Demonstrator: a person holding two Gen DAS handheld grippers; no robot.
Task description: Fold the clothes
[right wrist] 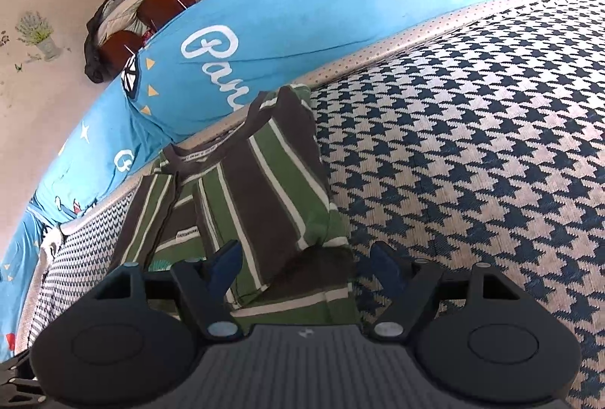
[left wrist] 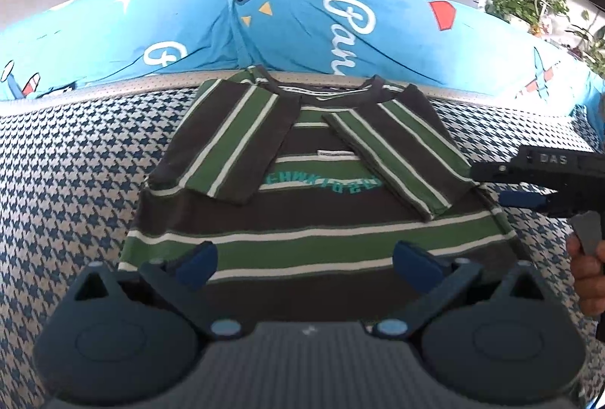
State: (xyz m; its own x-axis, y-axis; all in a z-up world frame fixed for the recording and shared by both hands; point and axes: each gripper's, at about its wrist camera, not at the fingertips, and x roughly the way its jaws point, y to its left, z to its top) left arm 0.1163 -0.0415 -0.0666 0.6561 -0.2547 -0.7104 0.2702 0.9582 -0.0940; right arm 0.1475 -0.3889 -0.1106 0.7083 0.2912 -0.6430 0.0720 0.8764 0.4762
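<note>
Green, brown and white stripes mark the T-shirt [left wrist: 302, 189], which lies flat on the houndstooth surface [left wrist: 75, 182] with its collar at 12 o'clock against the blue printed cushion [left wrist: 302, 23] and both sleeves folded inward over the chest. We hold the left gripper [left wrist: 304, 263] low over the hem at 6 o'clock, its blue-padded fingers [left wrist: 198, 261] spread wide and holding nothing. In the left wrist view we see the right gripper [left wrist: 518, 188] come in level from 3 o'clock, its tips at the shirt's right edge beside the folded sleeve, with part of a hand [left wrist: 586, 280] behind it; we cannot tell from there how wide it stands. Our right wrist view shows the right gripper [right wrist: 304, 259] open, empty, straddling the shirt's edge [right wrist: 264, 189], and only there a wall [right wrist: 56, 31] with flower stickers.
</note>
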